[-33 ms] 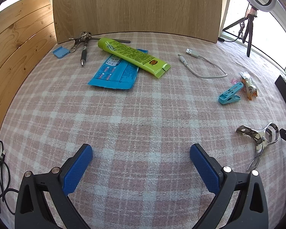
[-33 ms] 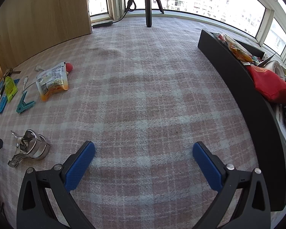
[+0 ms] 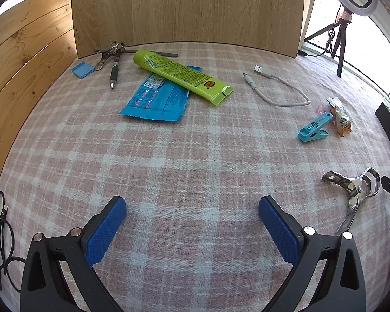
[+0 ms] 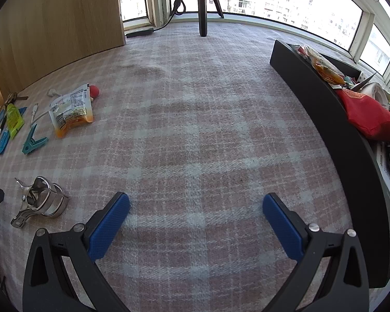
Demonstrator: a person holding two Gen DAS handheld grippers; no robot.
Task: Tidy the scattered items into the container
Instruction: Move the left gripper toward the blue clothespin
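Note:
My left gripper [image 3: 192, 223] is open and empty above the checked cloth. Ahead of it lie a yellow-green tube [image 3: 182, 76] across a blue packet [image 3: 157, 98], a white USB cable [image 3: 278, 88], a teal clothes peg [image 3: 313, 130], a snack sachet [image 3: 340, 115] and a metal clip [image 3: 353, 192] at the right. My right gripper [image 4: 196, 223] is open and empty. The black container [image 4: 335, 135] stands to its right, holding a red pouch [image 4: 366, 111] and other items. The metal clip [image 4: 39, 200], sachet [image 4: 71, 110] and peg [image 4: 33, 140] lie to its left.
A pen [image 3: 115, 69], metal nail clippers [image 3: 109, 52] and a small blue case [image 3: 83, 69] lie by the wooden board [image 3: 187, 7] at the back. A tripod [image 4: 201, 2] stands near the window. Black cables [image 3: 0, 234] hang at the table's left edge.

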